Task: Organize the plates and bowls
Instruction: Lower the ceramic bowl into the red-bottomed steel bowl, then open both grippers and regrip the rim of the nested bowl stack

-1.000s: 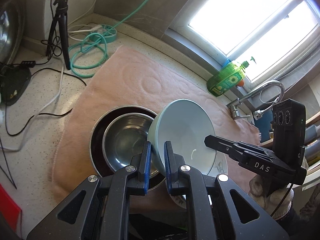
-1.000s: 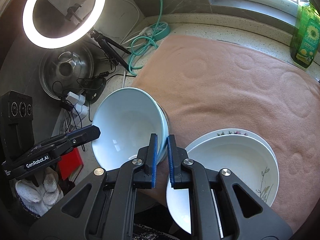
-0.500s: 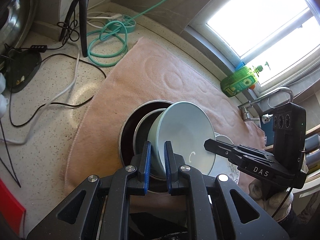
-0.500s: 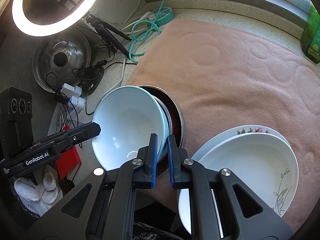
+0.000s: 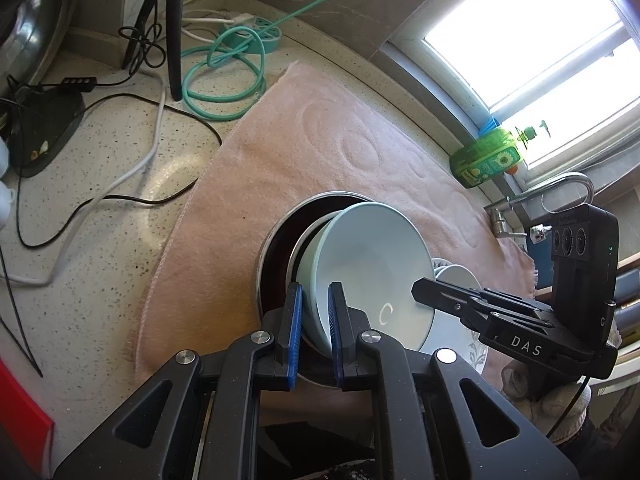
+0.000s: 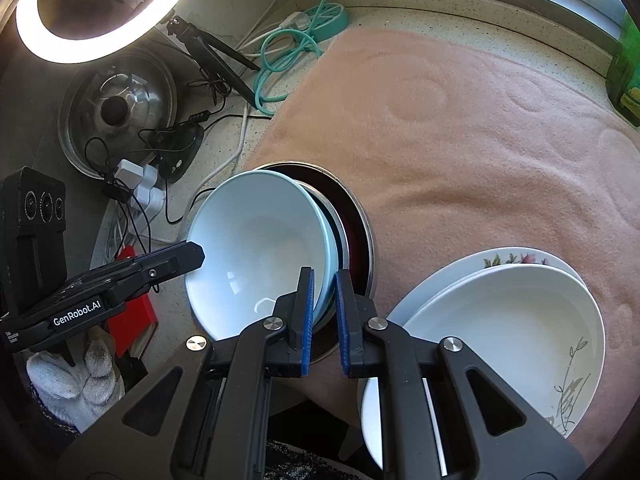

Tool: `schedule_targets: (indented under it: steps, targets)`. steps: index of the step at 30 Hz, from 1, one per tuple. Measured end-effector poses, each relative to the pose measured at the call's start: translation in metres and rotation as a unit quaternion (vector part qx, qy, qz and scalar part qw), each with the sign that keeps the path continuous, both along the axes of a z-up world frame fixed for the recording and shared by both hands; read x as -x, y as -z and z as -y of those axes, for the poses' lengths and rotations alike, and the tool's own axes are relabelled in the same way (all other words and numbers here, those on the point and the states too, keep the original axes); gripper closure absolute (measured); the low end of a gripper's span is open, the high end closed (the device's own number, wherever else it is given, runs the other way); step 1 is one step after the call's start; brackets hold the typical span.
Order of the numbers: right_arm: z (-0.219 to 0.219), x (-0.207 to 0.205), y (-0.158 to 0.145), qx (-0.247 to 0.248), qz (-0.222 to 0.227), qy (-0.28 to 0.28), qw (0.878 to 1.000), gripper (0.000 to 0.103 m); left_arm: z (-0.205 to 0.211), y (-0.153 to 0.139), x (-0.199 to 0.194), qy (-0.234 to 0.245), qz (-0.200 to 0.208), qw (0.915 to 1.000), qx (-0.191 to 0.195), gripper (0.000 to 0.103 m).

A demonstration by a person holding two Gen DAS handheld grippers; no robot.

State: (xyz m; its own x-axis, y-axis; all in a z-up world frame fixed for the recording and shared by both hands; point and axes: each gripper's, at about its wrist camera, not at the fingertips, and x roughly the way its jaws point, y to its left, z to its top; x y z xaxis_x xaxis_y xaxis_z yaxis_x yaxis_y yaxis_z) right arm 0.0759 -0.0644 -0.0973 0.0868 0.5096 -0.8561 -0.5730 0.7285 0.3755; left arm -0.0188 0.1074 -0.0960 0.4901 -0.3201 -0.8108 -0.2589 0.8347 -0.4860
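Left wrist view: left gripper (image 5: 314, 312) and right gripper (image 6: 323, 305) both clamped on pale blue bowl (image 5: 372, 268) rim, bowl tilted over steel bowl (image 6: 362, 232)

A home kitchen is indicated by the speckled counter (image 5: 100, 240), a faucet (image 5: 560, 188) at the far right, and a dish-soap bottle (image 5: 486, 162) on the windowsill.

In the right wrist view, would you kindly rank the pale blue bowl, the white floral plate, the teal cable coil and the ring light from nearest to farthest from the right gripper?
1. Pale blue bowl, its rim clamped by the right gripper.
2. White floral plate, lower right on the towel.
3. Teal cable coil, upper middle on the counter.
4. Ring light, top left corner.
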Motion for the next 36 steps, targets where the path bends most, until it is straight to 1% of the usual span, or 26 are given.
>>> schedule_targets:
  steps: [3,12,14,16,17,19,20,22,23,24,25,26,27,28,29,30,32,36]
  targets:
    - [-0.002,0.0,0.001,0.003,0.0,-0.002,1.0,0.09,-0.001,0.003,-0.001,-0.001,-0.003,1.0,0.001,0.092]
    - [-0.002,0.0,0.001,0.001,0.003,0.0,1.0,0.089,-0.002,0.004,-0.003,0.003,-0.006,1.0,0.0,0.092]
    - [-0.002,0.001,0.0,0.0,0.007,-0.001,1.0,0.086,-0.002,0.003,-0.003,0.003,-0.005,1.0,-0.002,0.091]
    - [-0.001,0.002,-0.004,-0.005,0.012,-0.001,1.0,0.075,-0.003,0.0,-0.003,0.001,-0.001,1.0,-0.003,0.091]
    - [0.0,0.003,-0.006,-0.008,0.016,-0.001,1.0,0.071,-0.003,-0.001,-0.002,0.0,0.0,1.0,-0.005,0.091]
    - [0.001,0.004,-0.012,-0.011,0.029,0.002,1.0,0.056,-0.004,-0.004,-0.001,-0.001,0.004,1.0,-0.009,0.091]
    - [0.001,0.005,-0.015,-0.015,0.034,0.003,0.999,0.054,-0.005,-0.005,-0.001,-0.002,0.006,0.9999,-0.009,0.091]
    - [0.003,0.004,-0.019,-0.022,0.039,0.005,0.999,0.04,-0.007,-0.007,0.0,-0.006,0.009,0.9999,-0.008,0.091]
    - [0.004,0.003,-0.022,-0.024,0.041,0.006,0.999,0.036,-0.007,-0.009,0.001,-0.006,0.011,0.9999,-0.009,0.091]
    - [0.006,0.003,-0.023,-0.026,0.045,0.008,0.999,0.03,-0.007,-0.01,0.001,-0.006,0.012,0.9998,-0.011,0.084]
    - [0.007,0.002,-0.025,-0.028,0.049,0.011,0.998,0.026,-0.008,-0.012,0.002,-0.008,0.015,0.9998,-0.013,0.08]
    - [0.009,0.001,-0.027,-0.03,0.051,0.014,0.998,0.024,-0.009,-0.013,0.003,-0.011,0.017,0.9997,-0.014,0.071]
    - [0.011,0.0,-0.028,-0.033,0.051,0.018,0.998,0.019,-0.01,-0.014,0.003,-0.013,0.02,0.9996,-0.015,0.068]
    - [0.014,-0.002,-0.028,-0.037,0.05,0.023,0.998,0.016,-0.011,-0.015,0.004,-0.015,0.021,0.9995,-0.017,0.067]
    - [0.017,-0.004,-0.029,-0.043,0.047,0.029,0.998,0.016,-0.013,-0.015,0.004,-0.018,0.022,0.9994,-0.019,0.064]
    - [0.02,-0.007,-0.028,-0.043,0.045,0.034,0.997,0.016,-0.014,-0.015,0.005,-0.02,0.024,0.9993,-0.021,0.058]
    - [0.025,-0.01,-0.027,-0.04,0.044,0.043,0.997,0.016,-0.017,-0.014,0.006,-0.024,0.023,0.9991,-0.027,0.052]
    - [0.04,-0.017,-0.022,-0.041,0.038,0.066,0.996,0.016,-0.025,-0.009,0.01,-0.038,0.018,0.9988,-0.023,0.052]
